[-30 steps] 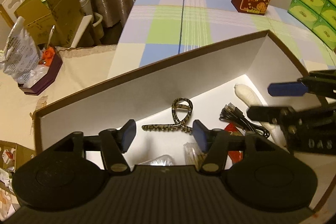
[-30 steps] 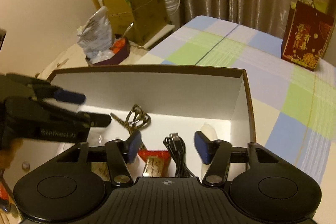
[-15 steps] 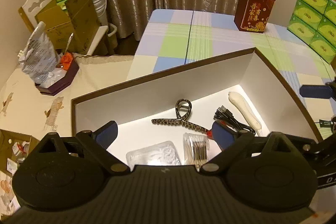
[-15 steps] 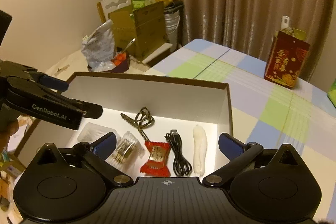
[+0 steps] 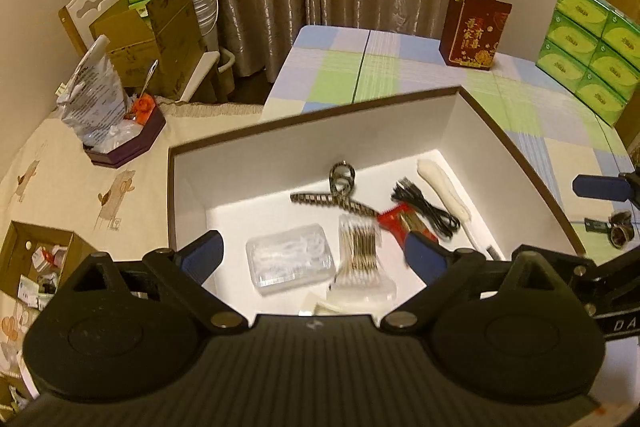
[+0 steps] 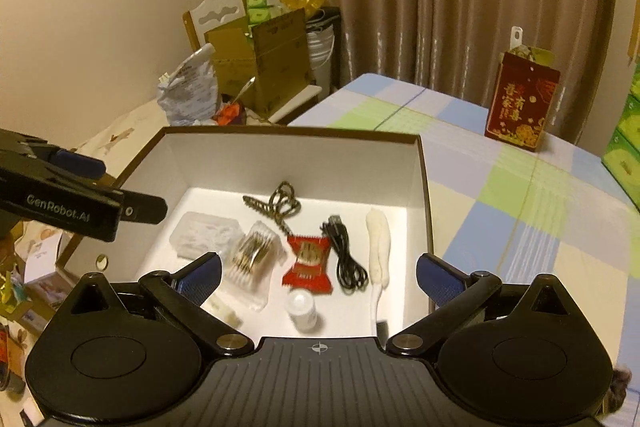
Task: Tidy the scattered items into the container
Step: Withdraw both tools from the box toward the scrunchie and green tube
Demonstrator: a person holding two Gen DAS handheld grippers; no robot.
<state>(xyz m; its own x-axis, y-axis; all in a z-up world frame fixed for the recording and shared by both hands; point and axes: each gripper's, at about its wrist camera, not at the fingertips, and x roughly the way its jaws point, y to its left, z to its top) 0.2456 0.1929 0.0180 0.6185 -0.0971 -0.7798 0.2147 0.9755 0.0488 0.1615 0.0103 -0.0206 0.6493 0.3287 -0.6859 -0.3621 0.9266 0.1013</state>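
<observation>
A white box with a brown rim (image 5: pixel 304 117) (image 6: pixel 424 163) sits on the table. Inside lie a leopard-print hair clip (image 5: pixel 340 193) (image 6: pixel 280 201), a clear plastic case (image 5: pixel 290 263) (image 6: pixel 204 233), a pack of cotton swabs (image 5: pixel 358 247) (image 6: pixel 254 253), a red candy packet (image 5: pixel 400 223) (image 6: pixel 307 261), a black USB cable (image 5: pixel 426 205) (image 6: pixel 346 253), a white brush-like piece (image 5: pixel 444 185) (image 6: pixel 378 241) and a small white bottle (image 6: pixel 301 309). My left gripper (image 5: pixel 316 259) (image 6: pixel 92 183) hangs open above the box's near left side, holding nothing. My right gripper (image 6: pixel 318 273) hovers open over the near edge, also empty.
A red gift bag (image 5: pixel 474 27) (image 6: pixel 520 99) stands at the table's far end, green tissue packs (image 5: pixel 588 43) at the far right. Cardboard boxes (image 5: pixel 156 35), a plastic bag (image 5: pixel 94 95) and a purple tray (image 5: pixel 128 143) crowd the left. An open carton (image 5: pixel 36 259) sits at the near left.
Both grippers opened wide and drew up and back from the box, so more of its floor shows. The items inside stayed where they lay.
</observation>
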